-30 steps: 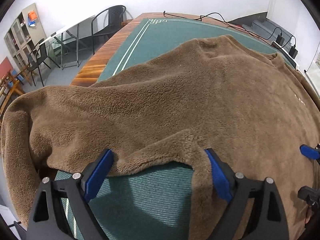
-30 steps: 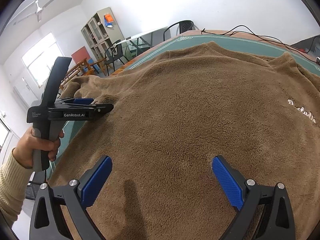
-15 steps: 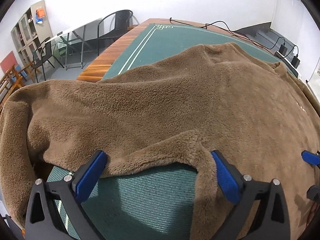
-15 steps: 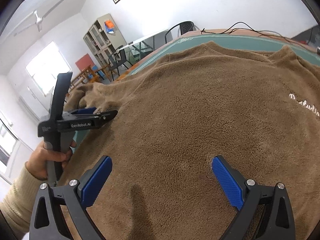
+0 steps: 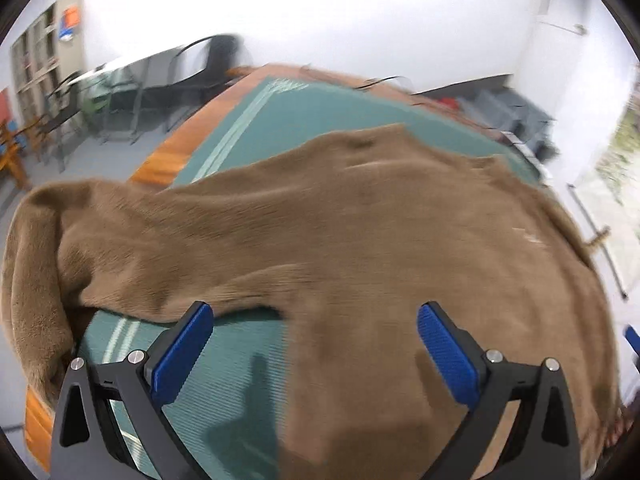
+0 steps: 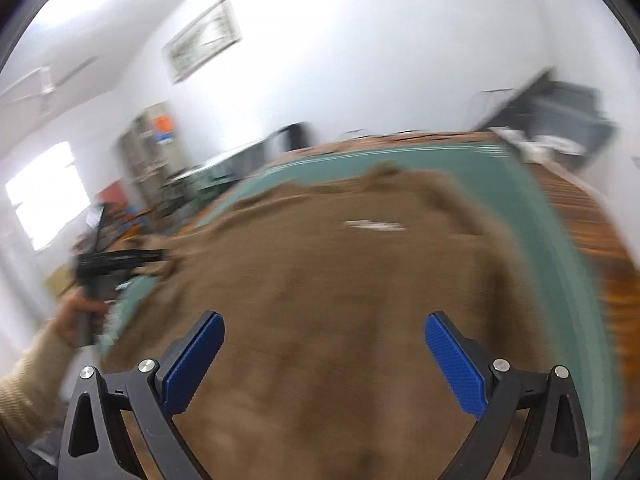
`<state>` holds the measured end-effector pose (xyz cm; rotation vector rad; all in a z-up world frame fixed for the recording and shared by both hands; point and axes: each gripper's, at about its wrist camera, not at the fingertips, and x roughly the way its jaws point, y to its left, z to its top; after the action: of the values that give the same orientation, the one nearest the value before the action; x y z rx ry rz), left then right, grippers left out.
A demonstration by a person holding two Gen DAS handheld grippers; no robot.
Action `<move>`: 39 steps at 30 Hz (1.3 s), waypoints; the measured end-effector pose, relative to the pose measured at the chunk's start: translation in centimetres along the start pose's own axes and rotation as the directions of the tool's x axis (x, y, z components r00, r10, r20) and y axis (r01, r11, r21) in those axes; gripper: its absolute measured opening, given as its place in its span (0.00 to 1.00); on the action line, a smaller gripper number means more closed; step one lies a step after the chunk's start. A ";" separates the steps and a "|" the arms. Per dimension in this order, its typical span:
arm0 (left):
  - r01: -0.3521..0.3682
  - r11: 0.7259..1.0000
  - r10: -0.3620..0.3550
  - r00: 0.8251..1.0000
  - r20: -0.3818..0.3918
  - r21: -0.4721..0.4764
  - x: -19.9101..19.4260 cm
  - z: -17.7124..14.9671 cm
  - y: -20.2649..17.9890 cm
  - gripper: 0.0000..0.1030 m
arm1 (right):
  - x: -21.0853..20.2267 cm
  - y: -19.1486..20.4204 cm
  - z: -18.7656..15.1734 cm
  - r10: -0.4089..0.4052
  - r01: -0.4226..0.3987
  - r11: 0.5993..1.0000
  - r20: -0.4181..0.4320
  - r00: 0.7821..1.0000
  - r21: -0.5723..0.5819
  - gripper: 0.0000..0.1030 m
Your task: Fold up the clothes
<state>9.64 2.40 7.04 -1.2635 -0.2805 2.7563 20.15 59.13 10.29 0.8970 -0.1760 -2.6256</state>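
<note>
We see a brown fleece top point(image 5: 360, 240) spread flat over a green mat point(image 5: 320, 120) on a wooden worktop point(image 5: 160, 160), laid out wide so its edges can be reached for folding

At the far left, one sleeve point(image 5: 36, 280) spills past the worktop edge and hangs down, so it probably needs to be brought in over the body before any fold

Just right of that, near us, a patch of bare green mat shows under the left hand-held gripper point(image 5: 312, 344). Its blue pads point(image 5: 182, 352) stand wide apart and hold nothing; the left pad hovers over the mat by the hem edge and the right one over the cloth, so the hem corner lies between them. We judge it is lined up to take that edge

Further right, the right hand-held gripper point(image 6: 324, 360) hovers above the middle of the top, its pads spread wide and empty. This view is heavily blurred, so we cannot tell whether it touches the fabric. A pale mark point(image 6: 374, 225) shows on the chest beyond it. The person's left hand point(image 6: 84, 316), in a cream sleeve, shows at the left of this view
</note>
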 end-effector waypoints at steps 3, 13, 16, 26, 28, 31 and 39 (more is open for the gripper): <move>0.111 0.994 -0.111 0.994 -0.015 0.016 -0.5 -0.3 -2.8 0.99 | -1.5 -3.9 -1.1 -0.111 0.112 0.993 -0.022 0.994 0.044 0.99; 0.187 0.982 -0.183 0.976 -0.120 0.030 4.7 -1.2 -8.5 0.99 | 0.2 -9.3 -3.4 -0.197 0.205 0.978 -0.159 0.967 0.033 0.62; 0.163 0.986 -0.158 0.979 -0.126 0.033 6.0 -1.6 -8.8 0.99 | 1.5 -8.9 -3.1 -0.200 0.197 0.980 -0.194 0.961 -0.033 0.59; 0.137 0.988 -0.130 0.987 -0.091 0.076 6.7 -2.8 -8.2 0.99 | 3.5 -7.1 -3.2 -0.215 0.167 0.967 -0.266 0.940 -0.193 0.23; 0.137 0.987 -0.129 0.988 -0.086 0.089 6.6 -3.0 -8.2 0.99 | 3.7 -6.5 -2.8 -0.295 0.235 0.940 -0.242 0.924 -0.249 0.14; 0.160 0.985 -0.154 0.985 -0.079 0.071 6.6 -3.0 -7.8 0.99 | 3.0 -5.5 -2.4 -0.471 0.389 0.841 -0.157 0.868 -0.375 0.11; 0.233 0.973 -0.232 0.971 -0.050 0.009 6.1 -3.0 -6.6 0.99 | 0.0 -7.9 1.5 -0.628 0.588 0.733 -0.007 0.778 -0.342 0.11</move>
<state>8.00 10.27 1.96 -1.2077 -0.3767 2.5227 16.88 66.46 9.62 1.1363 0.6904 -3.0263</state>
